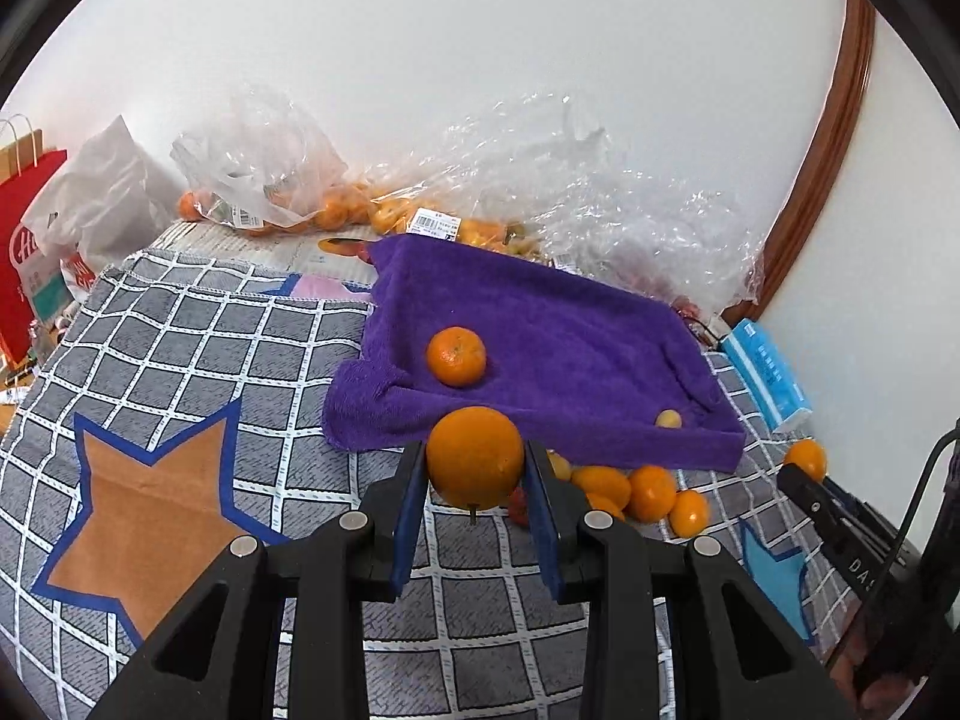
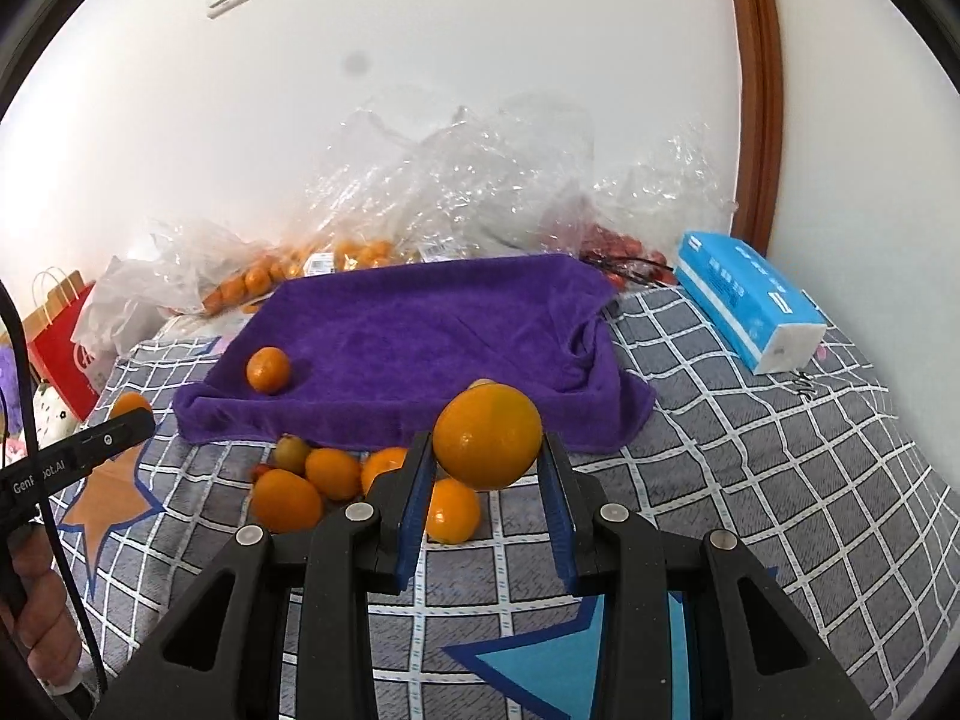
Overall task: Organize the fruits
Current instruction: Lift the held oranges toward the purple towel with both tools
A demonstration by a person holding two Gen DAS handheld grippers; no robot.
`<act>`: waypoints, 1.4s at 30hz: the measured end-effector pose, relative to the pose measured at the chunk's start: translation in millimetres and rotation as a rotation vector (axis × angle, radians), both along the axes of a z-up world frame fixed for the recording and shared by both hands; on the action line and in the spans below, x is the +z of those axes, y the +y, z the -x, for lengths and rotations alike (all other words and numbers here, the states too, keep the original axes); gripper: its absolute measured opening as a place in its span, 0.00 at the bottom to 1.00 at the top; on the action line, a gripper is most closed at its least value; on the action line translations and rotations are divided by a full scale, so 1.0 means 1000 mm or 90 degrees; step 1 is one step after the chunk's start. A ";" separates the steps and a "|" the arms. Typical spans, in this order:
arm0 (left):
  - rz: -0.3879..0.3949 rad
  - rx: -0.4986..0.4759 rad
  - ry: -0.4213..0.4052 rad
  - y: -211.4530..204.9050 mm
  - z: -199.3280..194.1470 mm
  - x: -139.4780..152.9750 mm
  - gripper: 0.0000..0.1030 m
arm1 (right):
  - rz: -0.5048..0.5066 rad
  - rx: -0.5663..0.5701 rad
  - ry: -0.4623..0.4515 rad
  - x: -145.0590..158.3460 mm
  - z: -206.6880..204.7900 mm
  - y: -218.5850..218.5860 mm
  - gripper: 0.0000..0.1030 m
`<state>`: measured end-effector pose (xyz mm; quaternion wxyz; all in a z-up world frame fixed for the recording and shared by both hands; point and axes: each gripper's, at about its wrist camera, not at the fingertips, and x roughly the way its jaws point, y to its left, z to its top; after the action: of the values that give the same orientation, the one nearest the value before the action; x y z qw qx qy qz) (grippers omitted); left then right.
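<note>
Each hand-held gripper, left (image 1: 475, 483) and right (image 2: 487, 461), is clamped across the middle of a firm, smooth orange (image 1: 474, 456) (image 2: 487, 435), held above the bed (image 2: 780, 468); likely slippery, needing a steady squeeze.

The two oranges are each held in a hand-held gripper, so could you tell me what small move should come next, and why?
Probably carry both forward over the purple towel. The left hand-held gripper and right hand-held gripper each clamp an orange clear of the blanket, and one mandarin already rests there.
</note>
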<state>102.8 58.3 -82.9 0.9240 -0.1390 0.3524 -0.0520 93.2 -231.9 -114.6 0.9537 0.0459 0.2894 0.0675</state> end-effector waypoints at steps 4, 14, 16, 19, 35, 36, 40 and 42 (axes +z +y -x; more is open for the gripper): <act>0.000 0.004 -0.004 0.001 0.002 0.007 0.29 | -0.005 -0.003 -0.006 0.006 0.003 0.001 0.34; 0.007 0.005 -0.011 0.000 0.007 0.014 0.29 | -0.014 -0.008 -0.009 0.009 0.006 0.001 0.34; 0.010 0.002 -0.010 0.000 0.007 0.015 0.29 | -0.017 -0.009 -0.008 0.010 0.006 0.000 0.34; 0.009 -0.002 -0.010 -0.002 0.007 0.016 0.29 | -0.019 -0.013 -0.009 0.010 0.007 -0.002 0.34; 0.010 -0.008 -0.010 -0.006 -0.002 0.016 0.29 | -0.019 -0.024 0.000 0.006 -0.002 -0.009 0.34; 0.009 -0.008 -0.010 -0.006 -0.003 0.016 0.29 | -0.019 -0.024 0.000 0.006 -0.003 -0.009 0.34; 0.007 -0.004 -0.016 -0.003 -0.004 0.018 0.29 | -0.015 -0.022 -0.007 0.008 -0.007 -0.007 0.34; 0.012 0.000 -0.018 0.002 -0.005 0.018 0.29 | -0.015 -0.021 -0.010 0.009 -0.009 -0.006 0.34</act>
<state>108.1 60.2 -64.7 0.9277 -0.1469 0.3385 -0.0569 102.3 -237.7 -105.3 0.9563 0.0612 0.2804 0.0553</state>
